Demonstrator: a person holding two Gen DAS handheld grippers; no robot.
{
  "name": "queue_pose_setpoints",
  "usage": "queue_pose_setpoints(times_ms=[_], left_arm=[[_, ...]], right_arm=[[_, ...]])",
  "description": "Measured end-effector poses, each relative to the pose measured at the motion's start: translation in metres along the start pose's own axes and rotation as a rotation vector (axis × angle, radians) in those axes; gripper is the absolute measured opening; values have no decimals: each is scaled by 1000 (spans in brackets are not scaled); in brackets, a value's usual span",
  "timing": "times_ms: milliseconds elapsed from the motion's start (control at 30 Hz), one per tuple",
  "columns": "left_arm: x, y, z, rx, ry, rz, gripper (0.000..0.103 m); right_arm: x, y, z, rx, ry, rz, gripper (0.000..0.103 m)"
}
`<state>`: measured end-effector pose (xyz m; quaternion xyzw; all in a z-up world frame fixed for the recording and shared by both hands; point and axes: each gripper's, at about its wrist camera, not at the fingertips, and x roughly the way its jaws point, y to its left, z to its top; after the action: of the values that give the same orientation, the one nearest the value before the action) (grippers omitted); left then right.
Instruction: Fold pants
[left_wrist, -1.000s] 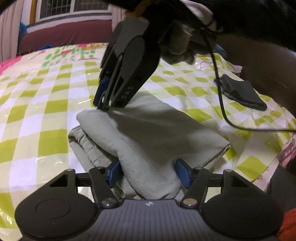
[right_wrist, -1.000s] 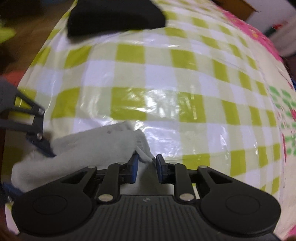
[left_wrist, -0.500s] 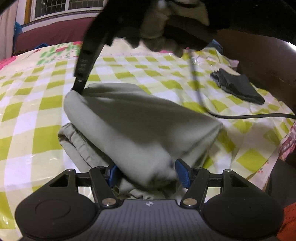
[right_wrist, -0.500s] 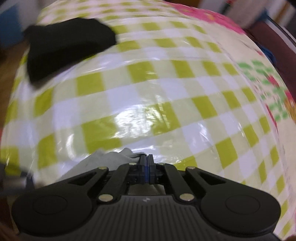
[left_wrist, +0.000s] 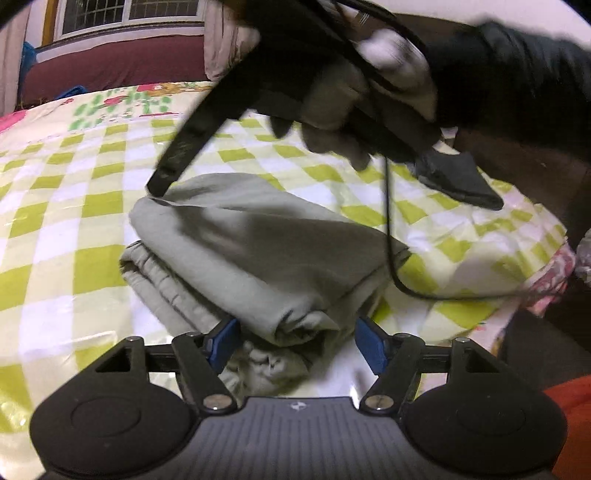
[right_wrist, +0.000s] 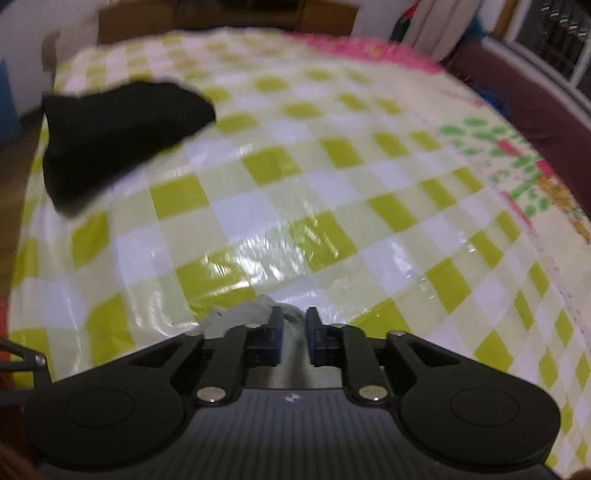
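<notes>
On the green-checked sheet (left_wrist: 92, 206), pants (left_wrist: 258, 251) lie between the parted left tool (left_wrist: 295, 341); right tool (right_wrist: 294, 325) just opened.

The left gripper (left_wrist: 295, 341) has a dark grey ribbed body with a small pale logo, two round black discs at its sides, and black link arms fixed with silver screws. Its fingers (left_wrist: 221, 343) end in blue pads. The right gripper (right_wrist: 294, 341) is built the same way, black with blue pads and silver screws. A gloved hand (left_wrist: 373, 107) in pale grey fabric wears a black sleeve (left_wrist: 517, 74), and a thin black cable (left_wrist: 388, 221) hangs from it.
</notes>
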<state>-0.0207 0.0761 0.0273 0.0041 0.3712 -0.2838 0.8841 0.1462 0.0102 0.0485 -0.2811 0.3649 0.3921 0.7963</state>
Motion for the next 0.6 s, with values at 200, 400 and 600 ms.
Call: queue_pose_setpoints(times_ms=[200,400,600], left_arm=[[-16,7,13,-42,-81,51,81],[24,17,28,-94,-101,116,82],[57,-7,11,88,45,216,86]], right_arm=[[-20,0,-9,40,-107,-67,31],[-5,-2,-7,104,-113,118,30],[63,-18,-13,302,-18,152,41]])
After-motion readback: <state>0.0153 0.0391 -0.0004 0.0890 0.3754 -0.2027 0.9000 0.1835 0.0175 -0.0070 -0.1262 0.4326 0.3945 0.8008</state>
